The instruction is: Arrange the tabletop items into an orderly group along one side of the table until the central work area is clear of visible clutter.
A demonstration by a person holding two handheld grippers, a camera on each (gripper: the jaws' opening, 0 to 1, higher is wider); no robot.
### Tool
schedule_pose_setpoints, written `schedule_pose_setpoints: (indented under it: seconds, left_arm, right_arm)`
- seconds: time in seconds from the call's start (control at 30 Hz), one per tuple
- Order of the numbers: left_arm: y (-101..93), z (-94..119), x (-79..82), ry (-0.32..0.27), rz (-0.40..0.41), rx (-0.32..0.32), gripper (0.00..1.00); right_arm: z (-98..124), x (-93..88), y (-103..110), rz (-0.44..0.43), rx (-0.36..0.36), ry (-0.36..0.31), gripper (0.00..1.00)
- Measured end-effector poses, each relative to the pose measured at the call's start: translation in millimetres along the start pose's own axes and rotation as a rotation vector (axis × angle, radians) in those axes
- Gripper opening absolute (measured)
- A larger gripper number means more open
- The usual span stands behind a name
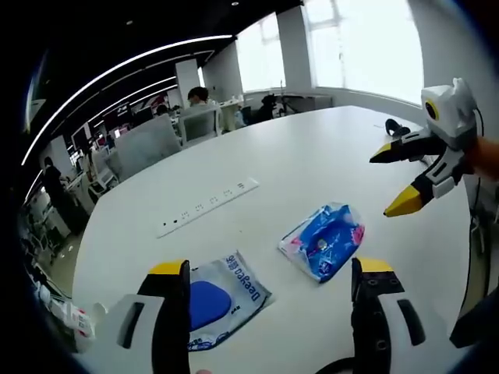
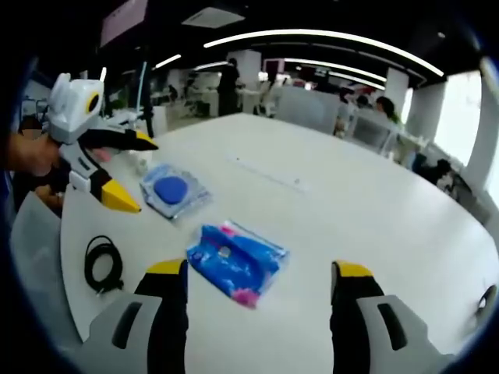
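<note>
Hovering with both sets of jaws wide apart and empty, your right gripper (image 2: 253, 284) is closest to the blue packet (image 2: 236, 262), lying crosswise just ahead.

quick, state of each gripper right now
Left gripper: open, holding nothing, above the table near the blue pack.
Right gripper: open, holding nothing, over the same pack.
</note>
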State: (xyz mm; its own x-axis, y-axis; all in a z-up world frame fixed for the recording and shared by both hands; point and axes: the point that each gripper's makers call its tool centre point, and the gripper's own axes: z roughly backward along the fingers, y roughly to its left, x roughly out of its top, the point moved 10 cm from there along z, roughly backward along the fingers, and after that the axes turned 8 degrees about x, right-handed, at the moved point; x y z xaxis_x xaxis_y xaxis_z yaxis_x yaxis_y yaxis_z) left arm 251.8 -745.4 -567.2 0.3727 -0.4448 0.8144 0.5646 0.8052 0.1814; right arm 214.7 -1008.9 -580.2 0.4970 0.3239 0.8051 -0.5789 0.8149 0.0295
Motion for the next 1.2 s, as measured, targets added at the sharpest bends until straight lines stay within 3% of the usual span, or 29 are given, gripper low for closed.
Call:
schedule_pose_setpoints:
  seconds: [0.37, 0.6, 1.0, 1.2]
  left_arm:
    - [-10.8, -14, -11.6, 0.039, -0.002, -0.029, 0.77]
    - [-17.5, -19, -24.4, 0.055, -0.011, -0.038, 0.69]
    - [-35.4, -31, -33.9, 0.057, -0.037, -0.076, 0.61]
    - [-36.6, -37, -36.0, 0.056, 0.019, -0.075, 0.59]
  right_arm:
    - [-8, -25.4, -9, -0.021, 0.011, 0.05, 0.68]
    - [-12, -36.2, -5, -0.021, 0.03, 0.066, 0.59]
    - [-19, -38.3, -5, -0.033, 0.046, 0.041, 0.52]
    - [-22, -35.2, -10, -0.039, 0.038, 0.015, 0.47]
